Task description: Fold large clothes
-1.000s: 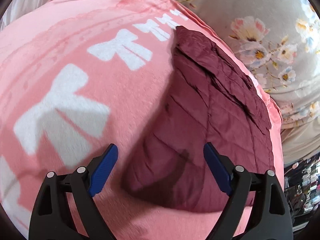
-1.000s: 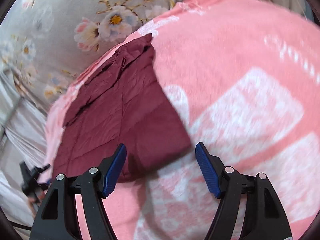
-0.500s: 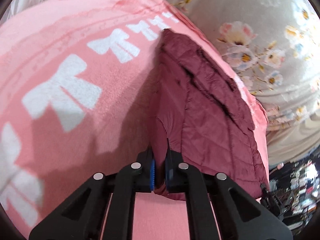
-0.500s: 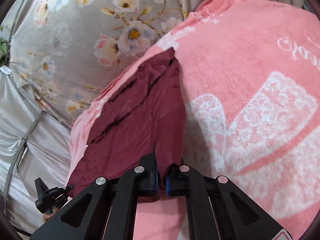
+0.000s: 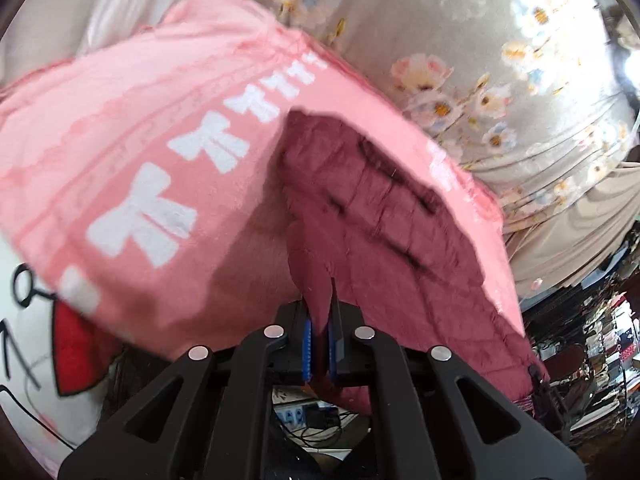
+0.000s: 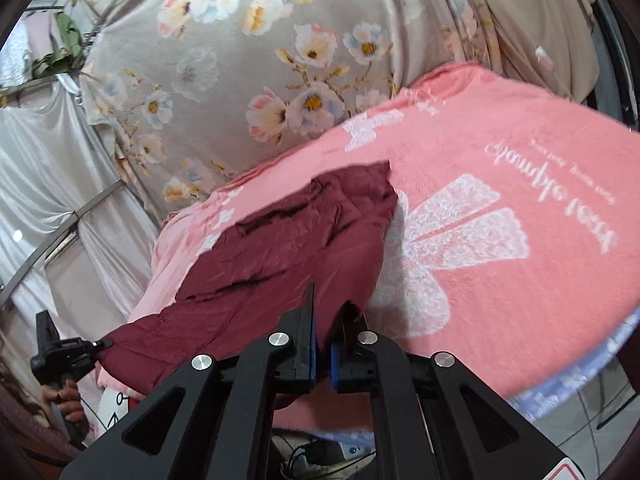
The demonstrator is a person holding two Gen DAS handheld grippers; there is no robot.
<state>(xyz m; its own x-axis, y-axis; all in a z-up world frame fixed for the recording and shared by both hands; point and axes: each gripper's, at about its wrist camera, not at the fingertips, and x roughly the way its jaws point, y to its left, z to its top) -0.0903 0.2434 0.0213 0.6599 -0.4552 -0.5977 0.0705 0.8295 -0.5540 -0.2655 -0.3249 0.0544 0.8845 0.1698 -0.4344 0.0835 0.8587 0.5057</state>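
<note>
Pink fleece covered the bed as a plush blanket [image 5: 168,128], its nap soft and printed with white bow shapes and a line of white script, and it carried the whole scene in both wrist views.

Nearest the left camera, the left hand-held gripper [image 5: 319,338] had its black plastic arms drawn together, and the blue ribbed pads [image 5: 307,340] were clamped on a pinched fold at the near edge of the maroon garment [image 5: 384,216]. In the right wrist view the right hand-held gripper [image 6: 322,354] was likewise closed on the same maroon garment [image 6: 296,248], its pads gripping the near hem, which rose off the blanket where it was held. The left hand-held gripper also showed at the lower left of that view, gripped by a hand [image 6: 66,400] and pinching the cloth's other near corner.

Beyond both grips the garment lay spread along the edge of the pink blanket [image 6: 500,216]. Its fabric was thin, quilted and matt, stitched in diagonal lines, with dark creases and a flap folded over along one side. It tapered toward a squared end farther away.

Past the blanket's far edge sat a grey floral sheet [image 5: 460,40], smooth and draped in loose folds, patterned with pale pink, white and blue blossoms. That floral sheet [image 6: 248,64] filled the upper part of the right view too, with pale satin drapery [image 6: 48,168] hanging to its left. Cluttered shelves, blurred, stood at the right edge of the left view.
</note>
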